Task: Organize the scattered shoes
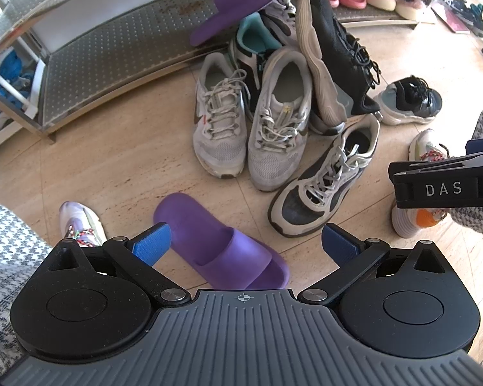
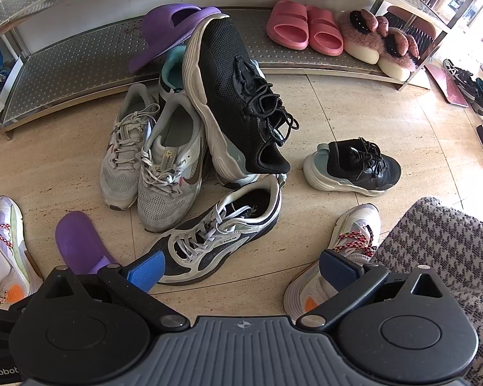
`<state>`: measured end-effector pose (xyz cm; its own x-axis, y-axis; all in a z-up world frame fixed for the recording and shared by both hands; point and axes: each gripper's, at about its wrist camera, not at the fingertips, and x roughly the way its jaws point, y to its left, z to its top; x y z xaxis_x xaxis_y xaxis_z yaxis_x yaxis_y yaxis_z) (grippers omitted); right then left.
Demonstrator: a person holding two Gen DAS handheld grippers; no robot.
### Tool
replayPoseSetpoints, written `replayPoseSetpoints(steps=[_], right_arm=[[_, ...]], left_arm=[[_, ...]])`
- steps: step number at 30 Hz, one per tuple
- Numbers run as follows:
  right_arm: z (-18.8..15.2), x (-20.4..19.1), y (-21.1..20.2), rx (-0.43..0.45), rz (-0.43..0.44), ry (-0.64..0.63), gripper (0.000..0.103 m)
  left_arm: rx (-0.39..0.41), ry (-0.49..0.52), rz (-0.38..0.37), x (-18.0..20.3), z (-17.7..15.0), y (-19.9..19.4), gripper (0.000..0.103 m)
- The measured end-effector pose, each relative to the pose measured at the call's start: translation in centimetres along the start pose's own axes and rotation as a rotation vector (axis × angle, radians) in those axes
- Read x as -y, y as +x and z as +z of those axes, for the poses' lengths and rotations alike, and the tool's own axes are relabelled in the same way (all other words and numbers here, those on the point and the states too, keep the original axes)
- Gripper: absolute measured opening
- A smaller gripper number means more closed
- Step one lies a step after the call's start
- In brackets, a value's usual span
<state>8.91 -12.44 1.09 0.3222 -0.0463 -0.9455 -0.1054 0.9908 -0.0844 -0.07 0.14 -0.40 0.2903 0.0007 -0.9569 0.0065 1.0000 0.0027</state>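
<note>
Both tools spread, empty; purple slide lies nearest, heaped sneakers fronting the rack.

Grey sneakers, a black sneaker tipped on its side and a purple slide lie heaped on the floor; another purple slide lies apart, flat.

floor: beige stone tile | far right: red flat board lying on floor
</note>
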Motion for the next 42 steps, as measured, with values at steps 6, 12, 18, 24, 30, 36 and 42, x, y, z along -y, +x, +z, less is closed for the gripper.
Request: replayPoseSetpoints(steps=[6, 12, 18, 24, 30, 36, 42], right_arm=[[0.0, 0.7, 0.0, 0.001, 0.000, 0.002, 0.102], [0.0, 0.8, 0.1, 0.001, -0.006, 0.010, 0.102], [0.0, 0.8, 0.1, 0.003, -0.004, 0.017, 0.102], [0.0, 0.7, 0.1, 0.006, 0.002, 0.023, 0.102], [0.0, 0.7, 0.1, 0.009, 0.007, 0.029, 0.102], [0.0, 1.3, -1.9, 0.165, 0.109, 0.099, 0.102], [0.3, 2.2, -3.9, 0.329, 0.183, 0.154, 0.102]], left_arm=[[-0.001, -0.002, 0.002, 0.0, 0.0, 0.0, 0.102], [-0.011, -0.020, 0.011, -0.3, 0.0, 0.2, 0.102], [-0.023, -0.033, 0.022, -0.7, 0.0, 0.4, 0.102], [-0.026, -0.054, 0.045, -1.3, 0.1, 0.4, 0.102], [-0.030, -0.075, 0.068, -1.9, 0.1, 0.5, 0.102], [0.002, -0.130, 0.125, -3.9, 0.7, -0.6, 0.102], [-0.018, -0.158, 0.129, -4.9, 0.4, -0.4, 0.102]])
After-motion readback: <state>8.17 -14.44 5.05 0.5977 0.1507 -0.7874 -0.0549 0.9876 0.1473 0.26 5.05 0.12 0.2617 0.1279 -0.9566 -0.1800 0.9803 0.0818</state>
